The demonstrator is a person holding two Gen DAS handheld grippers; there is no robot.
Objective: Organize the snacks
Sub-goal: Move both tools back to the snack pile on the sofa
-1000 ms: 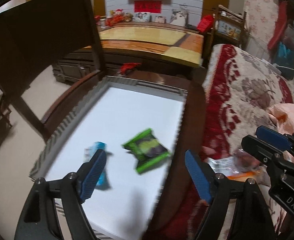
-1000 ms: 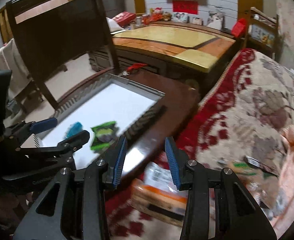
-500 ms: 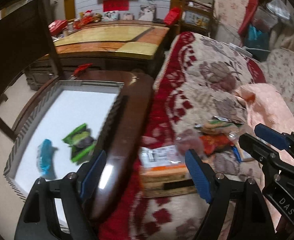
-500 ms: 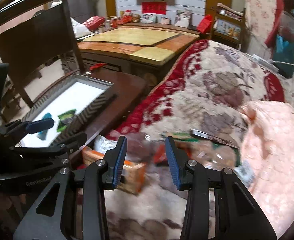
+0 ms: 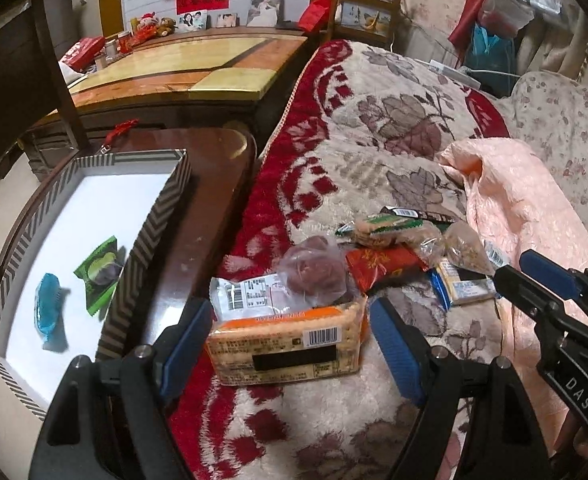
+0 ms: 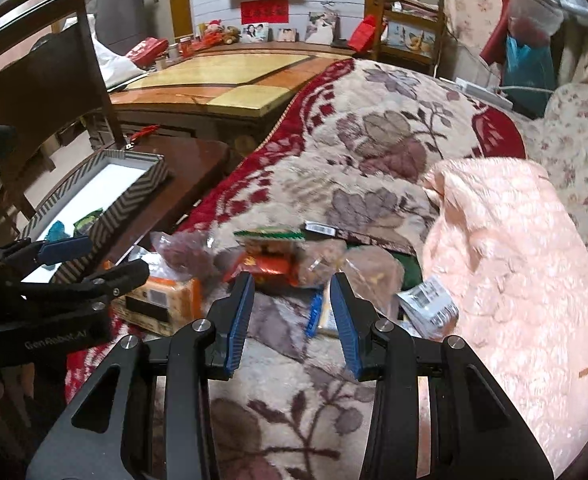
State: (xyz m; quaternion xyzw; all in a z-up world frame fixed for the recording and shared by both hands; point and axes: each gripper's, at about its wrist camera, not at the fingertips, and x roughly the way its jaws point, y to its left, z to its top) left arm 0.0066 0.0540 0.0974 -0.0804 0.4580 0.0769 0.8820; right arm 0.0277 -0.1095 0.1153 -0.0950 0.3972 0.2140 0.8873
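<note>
A pile of snacks lies on the flowered blanket: an orange cracker pack, a clear bag of reddish pieces, a red packet and a green-edged biscuit pack. My left gripper is open with its pads either side of the cracker pack, not closed on it. My right gripper is open and empty, just short of the red packet. A striped box on the dark table holds a blue packet and a green packet.
The dark wooden table stands left of the blanket. A pink quilt lies right of the pile. A chair back rises at far left. A yellow and orange low table is behind.
Both grippers swung right, from over the box to the snack pile on the blanket. The left gripper now straddles the cracker pack. The green packet lies in the box.
</note>
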